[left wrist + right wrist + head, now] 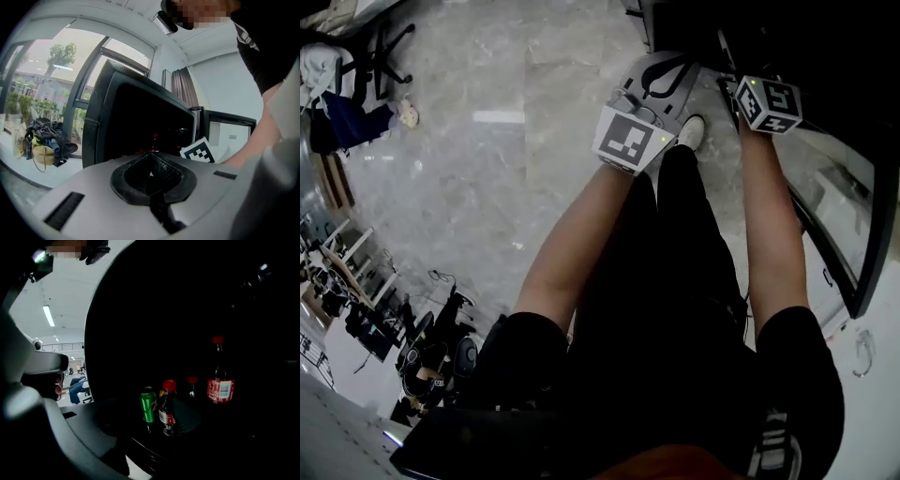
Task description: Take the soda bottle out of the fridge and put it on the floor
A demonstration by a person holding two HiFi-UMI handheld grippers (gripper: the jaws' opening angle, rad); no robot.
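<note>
Lining up on the soda bottle inside the dark fridge.
Aims right gripper nearly level at the shelf, jaws spread wide and gripping nothing, probably ready to take a bottle round its body. Finds the tall red-capped bottle upright at right of centre, beyond the jaws, behind green can and small bottle. Holds left gripper pinched closed, empty, aside.

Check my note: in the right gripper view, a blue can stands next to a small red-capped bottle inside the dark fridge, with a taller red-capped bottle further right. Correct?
Wrong on the colour: the can is green, not blue, as the right gripper view shows. It does stand next to the small red-capped bottle inside the dark fridge, with the taller red-capped bottle further right.
</note>
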